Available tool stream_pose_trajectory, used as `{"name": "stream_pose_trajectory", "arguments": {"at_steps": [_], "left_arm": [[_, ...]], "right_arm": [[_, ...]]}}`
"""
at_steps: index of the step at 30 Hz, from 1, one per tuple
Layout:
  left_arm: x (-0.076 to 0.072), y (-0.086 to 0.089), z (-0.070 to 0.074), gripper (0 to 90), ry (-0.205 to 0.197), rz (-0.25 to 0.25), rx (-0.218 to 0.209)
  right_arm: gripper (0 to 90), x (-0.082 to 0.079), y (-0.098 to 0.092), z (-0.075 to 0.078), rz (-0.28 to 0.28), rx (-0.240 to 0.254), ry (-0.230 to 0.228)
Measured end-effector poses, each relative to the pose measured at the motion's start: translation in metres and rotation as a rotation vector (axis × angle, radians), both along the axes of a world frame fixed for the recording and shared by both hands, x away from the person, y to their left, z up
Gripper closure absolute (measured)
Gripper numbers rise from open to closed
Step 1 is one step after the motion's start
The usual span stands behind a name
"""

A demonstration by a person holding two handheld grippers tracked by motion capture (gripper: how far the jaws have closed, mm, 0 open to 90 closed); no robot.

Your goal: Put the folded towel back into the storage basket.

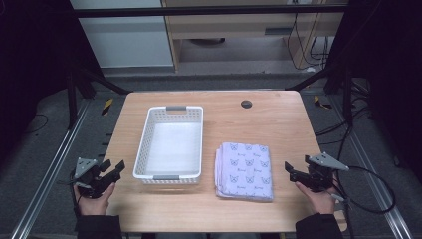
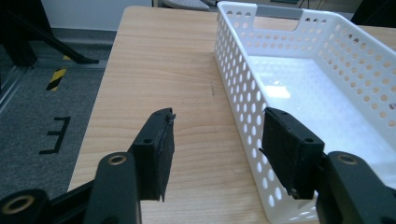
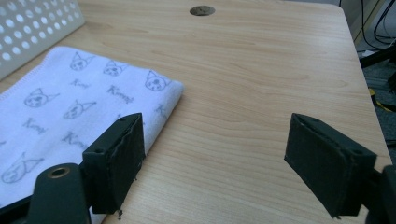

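Note:
A folded pale lilac cloth (image 1: 244,170) printed with small cat faces lies on the wooden table (image 1: 278,119), right of a white perforated plastic basket (image 1: 145,144) that holds nothing. My left gripper (image 1: 112,167) hovers at the table's left edge, open and empty, just left of the basket's near corner. In the left gripper view the jaws of the left gripper (image 2: 217,149) stand apart beside the basket wall (image 2: 243,93). My right gripper (image 1: 292,170) is open at the right edge, close to the cloth's right side. In the right gripper view the right gripper (image 3: 219,163) frames bare wood beside the cloth (image 3: 70,107).
A round dark cable hole (image 1: 246,104) sits near the table's far edge. Cables trail on the floor to the right (image 1: 368,199). Metal rails run along both sides of the table. Bare wood lies between the basket and the far edge.

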State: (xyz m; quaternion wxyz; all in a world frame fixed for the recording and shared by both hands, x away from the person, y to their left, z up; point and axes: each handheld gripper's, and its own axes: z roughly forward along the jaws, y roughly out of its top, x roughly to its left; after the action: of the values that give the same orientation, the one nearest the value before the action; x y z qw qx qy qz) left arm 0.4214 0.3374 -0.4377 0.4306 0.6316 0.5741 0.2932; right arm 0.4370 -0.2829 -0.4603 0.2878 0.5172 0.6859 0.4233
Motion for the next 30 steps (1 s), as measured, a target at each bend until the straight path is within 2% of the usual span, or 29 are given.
{"name": "stream_pose_trajectory", "arguments": {"at_steps": [6,10,12,17,21,26,30], "left_arm": [[-0.003,-0.013,0.010,40.0,-0.020,-0.027,-0.005],[-0.004,-0.020,0.015,39.5,-0.030,-0.046,-0.001],[-0.005,-0.024,0.018,39.2,-0.040,-0.052,-0.003],[-0.004,-0.032,0.023,38.9,-0.050,-0.073,0.009],[-0.002,-0.037,0.027,39.1,-0.054,-0.092,0.000],[0.000,-0.045,0.031,39.2,-0.060,-0.113,0.015],[0.002,-0.052,0.036,38.8,-0.064,-0.124,0.024]], "right_arm": [[21.7,-0.003,0.003,0.006,0.014,0.014,-0.027],[22.0,-0.004,0.004,0.009,0.019,0.002,-0.044],[23.1,-0.004,0.004,0.014,0.019,0.024,-0.052],[25.4,-0.003,0.004,0.020,0.026,0.028,-0.056],[30.9,-0.001,0.003,0.023,0.048,0.056,-0.054],[32.5,0.002,0.006,0.028,0.072,0.058,-0.043],[32.8,0.005,0.008,0.035,0.085,0.036,-0.049]]}}
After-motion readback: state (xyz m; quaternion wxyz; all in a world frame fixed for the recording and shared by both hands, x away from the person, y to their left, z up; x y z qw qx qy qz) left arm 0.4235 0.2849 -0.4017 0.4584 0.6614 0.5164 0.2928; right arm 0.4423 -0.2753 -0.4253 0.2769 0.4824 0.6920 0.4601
